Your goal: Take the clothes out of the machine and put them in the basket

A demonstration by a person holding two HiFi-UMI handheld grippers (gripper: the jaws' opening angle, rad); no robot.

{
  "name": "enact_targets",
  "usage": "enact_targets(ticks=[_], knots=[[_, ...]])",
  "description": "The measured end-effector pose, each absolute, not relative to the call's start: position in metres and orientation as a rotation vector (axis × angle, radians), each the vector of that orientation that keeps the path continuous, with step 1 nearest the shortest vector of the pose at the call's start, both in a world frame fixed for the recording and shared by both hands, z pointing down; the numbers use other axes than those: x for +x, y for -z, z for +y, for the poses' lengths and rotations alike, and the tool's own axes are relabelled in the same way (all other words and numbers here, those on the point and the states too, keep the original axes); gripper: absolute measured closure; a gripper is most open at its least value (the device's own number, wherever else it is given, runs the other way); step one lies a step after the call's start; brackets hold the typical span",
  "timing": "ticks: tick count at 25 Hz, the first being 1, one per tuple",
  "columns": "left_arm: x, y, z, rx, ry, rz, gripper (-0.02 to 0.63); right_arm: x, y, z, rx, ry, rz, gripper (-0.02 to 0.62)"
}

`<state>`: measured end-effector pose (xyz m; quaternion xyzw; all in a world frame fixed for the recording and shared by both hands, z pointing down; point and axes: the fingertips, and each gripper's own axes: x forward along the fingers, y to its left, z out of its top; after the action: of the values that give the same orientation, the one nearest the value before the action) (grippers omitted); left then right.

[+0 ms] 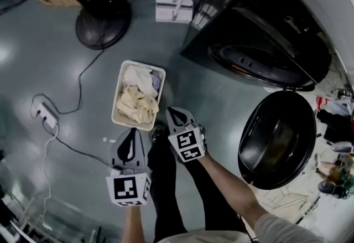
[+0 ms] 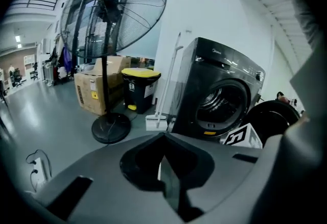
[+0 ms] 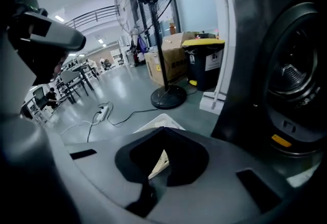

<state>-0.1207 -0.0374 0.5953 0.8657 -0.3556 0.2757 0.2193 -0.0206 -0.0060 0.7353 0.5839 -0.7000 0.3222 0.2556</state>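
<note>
Nearest me, my left tongs (image 1: 131, 132) and right tongs (image 1: 176, 112) are both clenched with nothing in them, side by side above the grey floor (image 1: 50, 59). Just beyond their tips sits the white rectangular plastic basket (image 1: 116, 98), holding crumpled cream and white clothes (image 1: 136, 104). Farther right, the dark front-loading washing machine (image 1: 271, 42) has its round black door (image 1: 276, 139) swung open. Far left stands a black round fan base (image 1: 103, 20)

The floor (image 1: 44, 48) was smooth and glossy (lamps mirrored in it); the basket (image 1: 118, 92) looked matt pale plastic, the clothes (image 1: 135, 104) soft crumpled cloth, the machine (image 1: 265, 31) glossy dark.
</note>
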Motion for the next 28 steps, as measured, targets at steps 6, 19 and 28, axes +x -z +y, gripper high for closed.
enact_targets(ticks=[6, 19, 28], knots=[[-0.027, -0.579, -0.040, 2.525, -0.768, -0.768, 0.588, 0.078, -0.690, 0.025, 1.890, -0.890, -1.750, 0.571], [0.096, -0.531, 0.014, 2.705, -0.809, -0.406, 0.588, 0.199, -0.600, 0.143, 2.262, -0.941, -1.429, 0.571], [0.124, -0.436, 0.037, 2.750, -0.799, -0.358, 0.588, 0.231, -0.474, 0.174, 2.395, -0.850, -1.420, 0.571]])
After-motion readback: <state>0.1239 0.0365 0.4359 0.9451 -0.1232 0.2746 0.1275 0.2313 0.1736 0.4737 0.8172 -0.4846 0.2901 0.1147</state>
